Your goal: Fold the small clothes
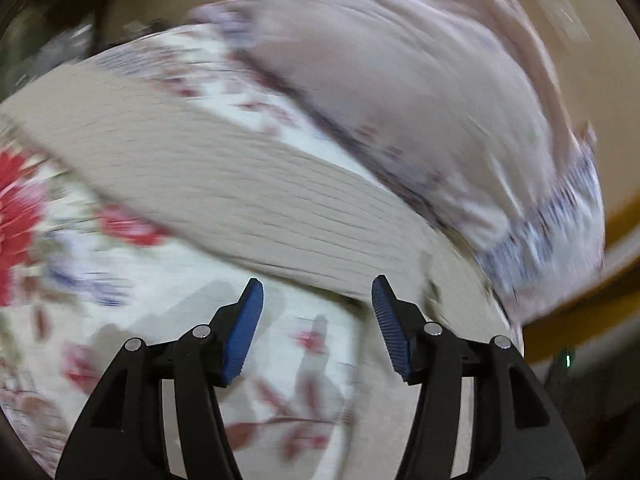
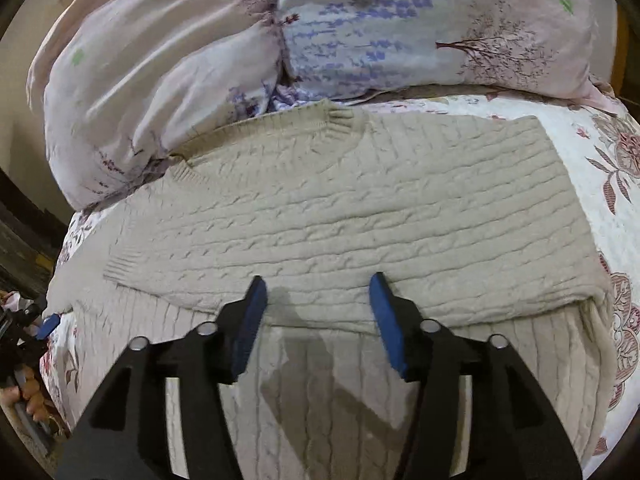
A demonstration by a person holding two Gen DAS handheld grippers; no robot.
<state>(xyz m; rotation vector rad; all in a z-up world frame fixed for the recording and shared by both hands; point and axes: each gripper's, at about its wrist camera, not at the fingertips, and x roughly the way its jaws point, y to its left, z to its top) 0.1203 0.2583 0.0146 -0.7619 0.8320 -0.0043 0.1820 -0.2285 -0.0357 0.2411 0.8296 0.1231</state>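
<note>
- A bed with a floral bedspread [image 2: 600, 184] is filling both views, lavender-print pillows [image 2: 360, 40] lying along its far side.
- The beige cable-knit sweater [image 2: 340, 216] is lying flat just below them, its long axis running left to right, its upper half apparently folded over the lower.
- The right gripper [image 2: 318, 312] is hovering over that fold edge, jaws apart and empty.
- The left gripper [image 1: 318, 316] is hanging off the sweater's end, jaws apart too, so the right seems nearer.
</note>
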